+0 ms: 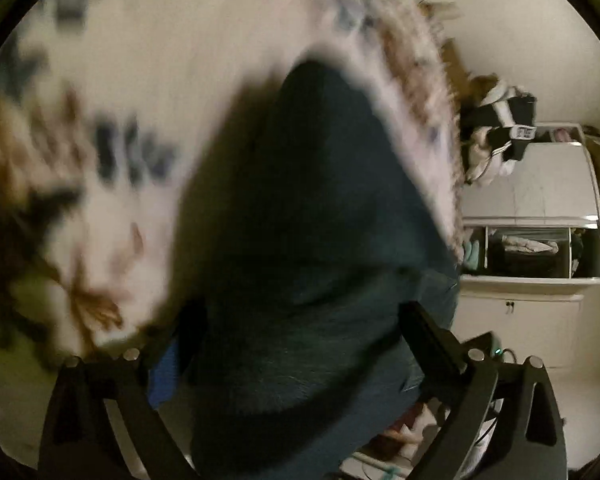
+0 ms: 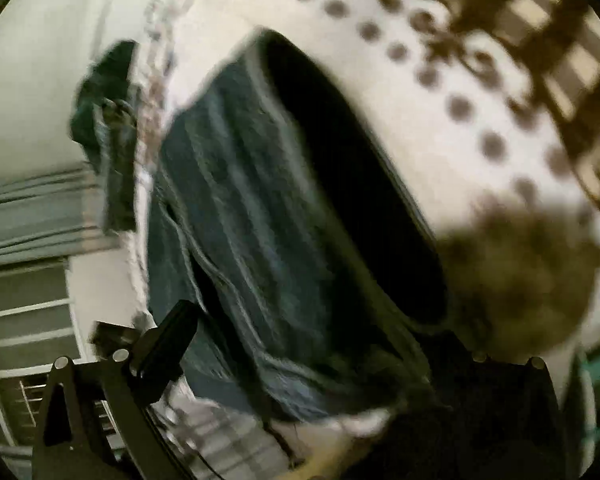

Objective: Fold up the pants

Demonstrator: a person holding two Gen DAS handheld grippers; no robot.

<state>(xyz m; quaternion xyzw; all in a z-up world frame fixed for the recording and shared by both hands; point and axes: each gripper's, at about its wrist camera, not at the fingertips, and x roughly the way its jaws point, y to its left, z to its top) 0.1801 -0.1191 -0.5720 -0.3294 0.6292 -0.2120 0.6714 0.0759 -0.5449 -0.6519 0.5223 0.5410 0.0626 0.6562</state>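
dark pants (image 1: 300,208), patterned bedspread (image 1: 140,60)

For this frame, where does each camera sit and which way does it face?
Left wrist: on the left gripper, looking along its fingers at the jeans bunched between them, over a patterned bedspread; a white cabinet at right. Only the fingers show.
Right wrist: on the right gripper, looking at the jeans over a dotted bedspread; a window at left. Only the fingers show.
Shared: the jeans. Both views are motion-blurred.
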